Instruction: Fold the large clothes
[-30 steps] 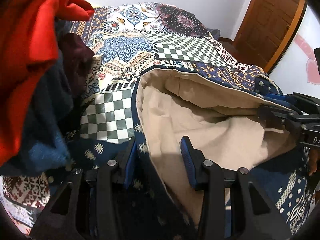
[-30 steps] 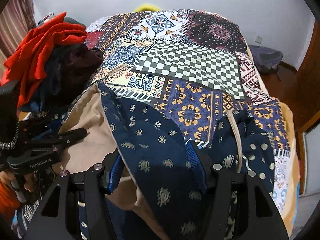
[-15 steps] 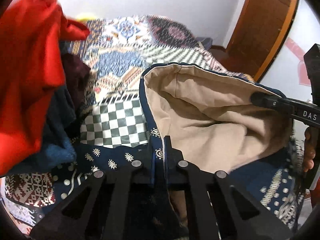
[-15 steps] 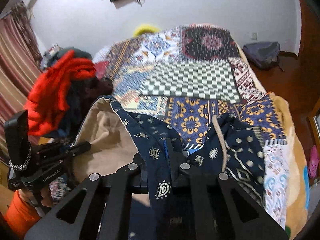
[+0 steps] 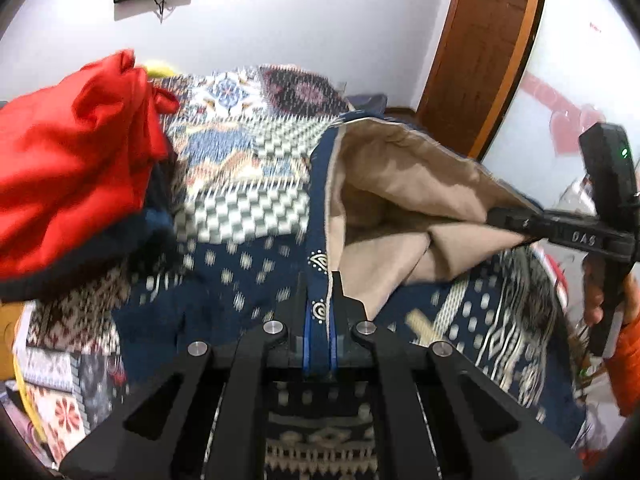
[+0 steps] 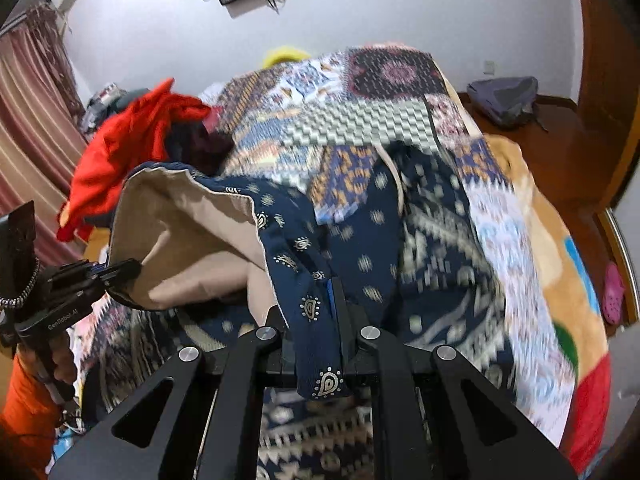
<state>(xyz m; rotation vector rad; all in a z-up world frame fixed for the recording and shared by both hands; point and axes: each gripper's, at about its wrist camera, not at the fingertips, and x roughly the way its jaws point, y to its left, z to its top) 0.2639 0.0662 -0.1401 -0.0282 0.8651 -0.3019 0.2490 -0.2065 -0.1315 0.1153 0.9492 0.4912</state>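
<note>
Navy printed garment (image 5: 248, 280) with tan lining (image 5: 404, 184): one item, large, raised off the patchwork bedspread (image 5: 240, 148) along one hem, the remainder draped down onto the near part of the bed.

Left gripper (image 5: 320, 304): fingers clamped on the navy hem band, paisley border showing between them. In the right wrist view the same tool (image 6: 120, 270) sits at the left, pinching the tan edge.

Right gripper (image 6: 324, 312): fingers closed on the navy hem, a tab of fabric hanging out below the jaws. In the left wrist view it (image 5: 504, 216) appears at the right, biting the lining.

Key relation: the held hem runs left to right between the two tools, which stand well apart; this is the garment's working axis. The hem sags between them, the lining billowing open like a pocket, so the span is not taut. Each tool already holds its own end; neither is nearer a free corner.

Judgement: the step in hand is lifting and spreading. The next move likely calls for drawing the tools apart along that axis to flatten the hem, then laying it far across the bed.

Adjacent: red cloth (image 5: 72, 160) heaped on dark clothes at the left, near the garment, a possible snag.
</note>
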